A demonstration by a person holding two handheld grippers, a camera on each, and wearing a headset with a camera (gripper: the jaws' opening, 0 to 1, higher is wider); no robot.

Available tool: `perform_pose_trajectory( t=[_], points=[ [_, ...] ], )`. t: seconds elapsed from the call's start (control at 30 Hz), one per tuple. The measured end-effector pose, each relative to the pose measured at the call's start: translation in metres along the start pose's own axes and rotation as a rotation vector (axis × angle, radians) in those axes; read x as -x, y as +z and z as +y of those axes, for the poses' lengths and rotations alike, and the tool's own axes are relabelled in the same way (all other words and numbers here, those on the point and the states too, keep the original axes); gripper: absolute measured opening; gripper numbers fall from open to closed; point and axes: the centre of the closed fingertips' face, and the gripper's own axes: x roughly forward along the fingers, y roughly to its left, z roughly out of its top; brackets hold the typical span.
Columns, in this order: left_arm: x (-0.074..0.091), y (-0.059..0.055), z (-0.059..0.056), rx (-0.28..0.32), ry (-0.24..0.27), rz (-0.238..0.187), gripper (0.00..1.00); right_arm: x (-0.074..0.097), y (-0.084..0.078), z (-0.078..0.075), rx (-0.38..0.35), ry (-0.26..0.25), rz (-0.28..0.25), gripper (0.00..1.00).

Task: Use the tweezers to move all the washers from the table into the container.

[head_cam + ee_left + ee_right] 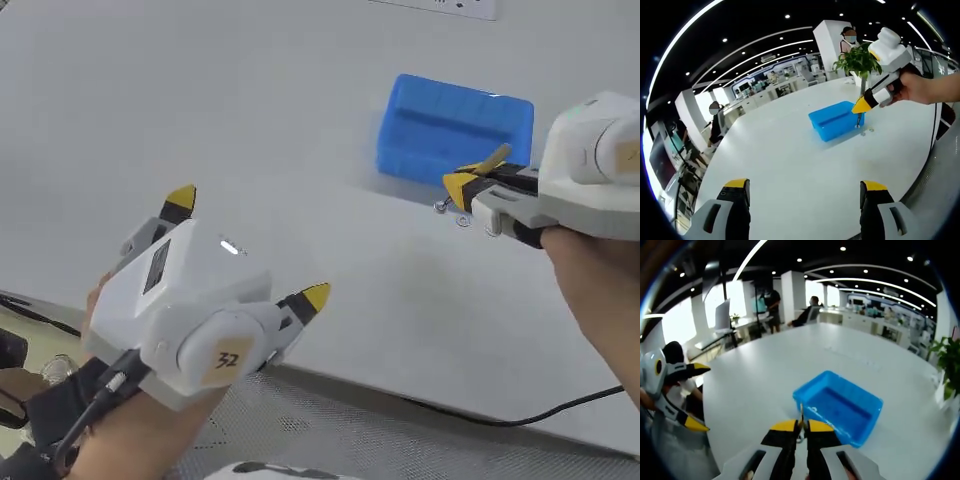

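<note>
A blue container (455,130) sits on the white table (200,90). Just in front of it lie a few small washers (463,220). My right gripper (460,186) hovers above them, shut on brass tweezers (492,157) whose tips point down near one washer (440,207). In the right gripper view the tweezers (801,412) stick out from the shut gripper (801,426) toward the container (840,407). My left gripper (248,247) is held open near the table's front edge, with nothing in it. The left gripper view shows its own jaws apart (804,192), the container (835,120), the washers (867,131) and the right gripper (867,102).
A black cable (520,415) runs along the table's front edge at the right. A potted plant (860,62) stands on the table beyond the container. People sit and stand at other tables in the background.
</note>
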Motion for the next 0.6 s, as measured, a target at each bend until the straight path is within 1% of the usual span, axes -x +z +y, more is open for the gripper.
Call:
perform_pose_trajectory(
  t=[0.1, 0.3, 0.33, 0.53, 0.6],
  points=[
    [0.0, -0.001, 0.0, -0.004, 0.001, 0.004, 0.93, 0.002, 0.007, -0.002, 0.003, -0.002, -0.013, 0.03],
    [-0.001, -0.002, 0.001, 0.0, 0.005, 0.01, 0.92, 0.002, 0.013, -0.006, -0.007, -0.005, -0.029, 0.03],
    [-0.001, -0.002, 0.001, 0.0, 0.005, 0.01, 0.92, 0.0, 0.014, -0.012, -0.009, -0.006, -0.031, 0.03],
    [-0.001, -0.002, 0.001, -0.005, 0.009, 0.012, 0.92, 0.0, 0.026, -0.018, -0.006, -0.016, -0.059, 0.03],
    [-0.001, -0.002, 0.002, 0.001, 0.01, 0.011, 0.92, -0.003, 0.03, -0.022, -0.005, -0.018, -0.067, 0.04]
  ],
)
